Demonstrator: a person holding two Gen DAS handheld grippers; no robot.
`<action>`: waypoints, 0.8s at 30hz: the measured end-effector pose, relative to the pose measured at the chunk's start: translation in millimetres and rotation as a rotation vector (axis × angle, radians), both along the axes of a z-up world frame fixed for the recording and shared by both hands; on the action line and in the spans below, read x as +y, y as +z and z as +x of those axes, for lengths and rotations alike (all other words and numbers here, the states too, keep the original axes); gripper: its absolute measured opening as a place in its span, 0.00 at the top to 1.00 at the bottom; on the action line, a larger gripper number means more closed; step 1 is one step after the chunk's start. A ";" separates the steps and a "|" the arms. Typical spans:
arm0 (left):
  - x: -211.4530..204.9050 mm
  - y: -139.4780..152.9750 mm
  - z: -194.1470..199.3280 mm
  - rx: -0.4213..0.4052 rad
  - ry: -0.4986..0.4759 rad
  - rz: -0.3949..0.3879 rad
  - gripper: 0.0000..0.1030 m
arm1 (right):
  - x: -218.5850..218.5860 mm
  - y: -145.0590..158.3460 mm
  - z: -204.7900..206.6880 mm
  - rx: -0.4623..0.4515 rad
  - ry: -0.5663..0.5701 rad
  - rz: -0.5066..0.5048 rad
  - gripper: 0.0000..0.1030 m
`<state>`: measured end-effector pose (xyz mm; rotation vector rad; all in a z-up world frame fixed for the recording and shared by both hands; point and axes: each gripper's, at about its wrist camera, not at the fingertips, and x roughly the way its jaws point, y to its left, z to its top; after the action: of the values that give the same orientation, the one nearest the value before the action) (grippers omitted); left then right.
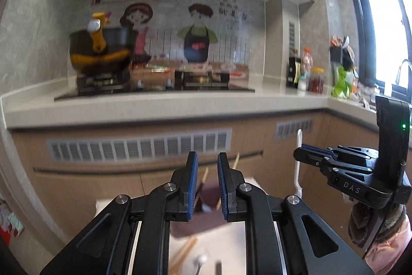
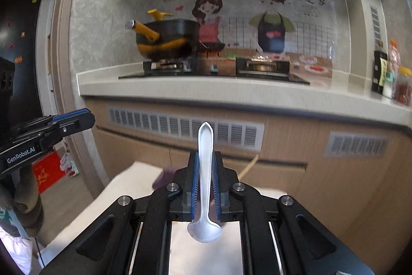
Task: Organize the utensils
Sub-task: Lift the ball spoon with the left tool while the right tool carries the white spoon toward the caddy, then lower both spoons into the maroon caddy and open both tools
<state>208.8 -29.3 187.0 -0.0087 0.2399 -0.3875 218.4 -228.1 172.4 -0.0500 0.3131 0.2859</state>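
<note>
My right gripper [image 2: 205,181] is shut on a white plastic spoon [image 2: 205,169], held upright with the handle up and the bowl down near the camera. In the left wrist view the right gripper [image 1: 303,153] shows at the right with the spoon [image 1: 298,166] standing in it. My left gripper [image 1: 207,181] is open and empty, its blue pads a little apart. Below it lie wooden chopsticks [image 1: 182,251] and a metal utensil [image 1: 200,262] on a white table [image 1: 108,205]. A dark purple holder [image 1: 208,195] with chopsticks [image 1: 235,160] stands beyond the fingers. The left gripper [image 2: 72,117] shows at the left in the right wrist view.
A kitchen counter [image 1: 167,107] runs across ahead, with a gas hob and a black pot with yellow handles [image 1: 100,50]. Bottles and jars [image 1: 306,74] stand at the counter's right. Wooden cabinets with vents [image 1: 139,146] lie below. A red box [image 2: 49,172] sits on the floor.
</note>
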 end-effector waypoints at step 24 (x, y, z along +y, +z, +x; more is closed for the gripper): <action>10.2 -246.5 144.5 0.735 0.224 0.132 0.45 | -11.5 -117.5 36.0 0.280 0.005 0.007 0.91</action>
<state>353.2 -19.1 -59.5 -0.0479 0.9811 -0.1296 254.4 -239.5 54.8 -0.0034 0.5898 0.2998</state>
